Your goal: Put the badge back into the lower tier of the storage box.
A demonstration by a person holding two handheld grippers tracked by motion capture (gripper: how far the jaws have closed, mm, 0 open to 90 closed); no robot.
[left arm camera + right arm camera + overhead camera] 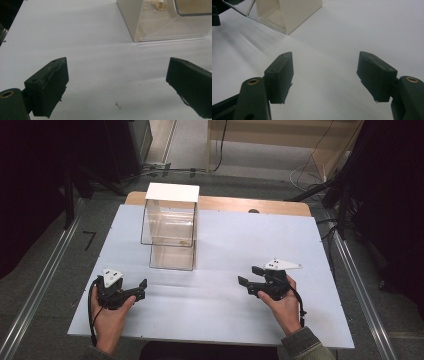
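High view, clear plastic box (pixel 170 227) with white lid set at the far left of the white table (pixel 225 315), left gripper (pixel 141 289) and right gripper (pixel 247 276) held near the front edge, well apart, jaws spread, nothing gripped; left gripper view, matte black jaws parted over bare tabletop, box (pixel 160 22) cut off at top right, small yellowish bits inside hard to make out; right gripper view, jaws open, box corner (pixel 287 15) seen at top left.

I am working in what looks like a lab or test room set up for recording. My counter (pixel 225 310) is a wooden top covered with a plain white sheet, standing between two long silver metal rails (pixel 35 290) that run along the grey carpeted floor (pixel 55 250) at the left and right edges of the frame. Loose black cables (pixel 310 170) trail across the floor at the upper right, beside a pale wooden frame (pixel 280 140). Dark black curtains (pixel 30 180) close off the upper left and right sides.
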